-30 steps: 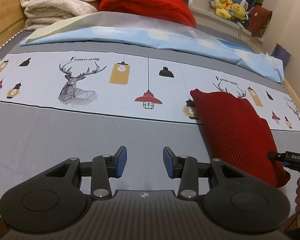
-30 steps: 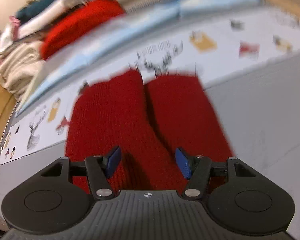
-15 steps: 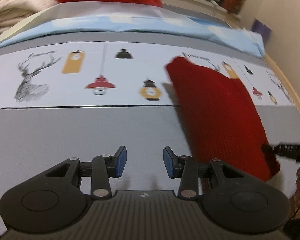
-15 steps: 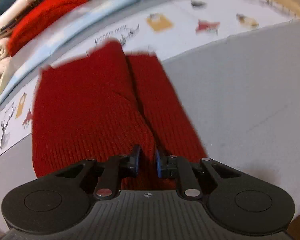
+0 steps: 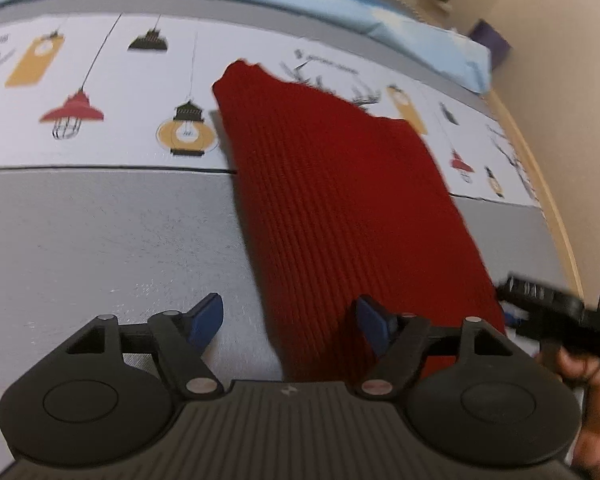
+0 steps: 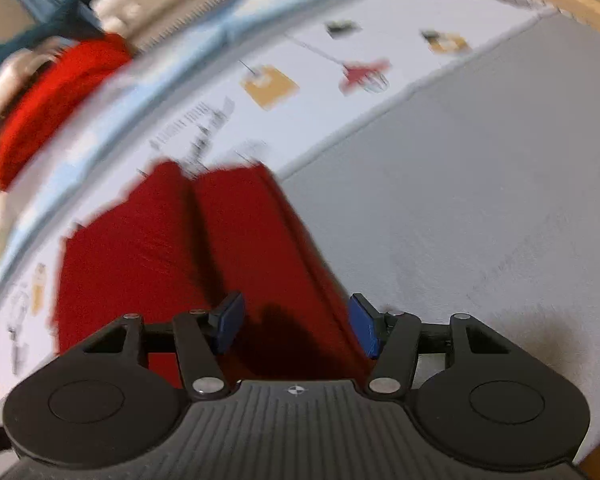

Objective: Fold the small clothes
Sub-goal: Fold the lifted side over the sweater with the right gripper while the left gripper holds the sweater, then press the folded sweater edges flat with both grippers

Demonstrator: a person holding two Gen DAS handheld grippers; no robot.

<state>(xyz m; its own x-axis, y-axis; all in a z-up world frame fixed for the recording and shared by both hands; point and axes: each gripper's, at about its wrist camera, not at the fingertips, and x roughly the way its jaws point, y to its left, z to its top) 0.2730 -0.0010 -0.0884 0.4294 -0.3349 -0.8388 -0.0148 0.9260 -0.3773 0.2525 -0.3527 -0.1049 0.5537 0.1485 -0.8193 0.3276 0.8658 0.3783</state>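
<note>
A small red knit garment (image 5: 340, 200) lies folded lengthwise on the grey bed cover (image 5: 100, 240). My left gripper (image 5: 290, 322) hangs over its near left edge, jaws opening wide, the edge lying between the blue pads without being pressed. In the right wrist view the same garment (image 6: 172, 248) shows a fold line down its middle. My right gripper (image 6: 296, 326) is over its near right corner, jaws opening, with cloth between the pads but not clamped. The right gripper's body and a hand (image 5: 580, 364) show at the right of the left wrist view.
The bed cover has a white band printed with lamps and deer (image 5: 100, 112). A light blue sheet (image 5: 340, 8) lies behind it. A bright red blanket (image 6: 52, 96) and pale bedding sit at the back. A wooden bed rim (image 5: 556, 208) runs along the right.
The left gripper moved right and down to the garment's near edge and opened wide. The right gripper shut on the garment's middle fold half a second ago, then opened and shifted right.
</note>
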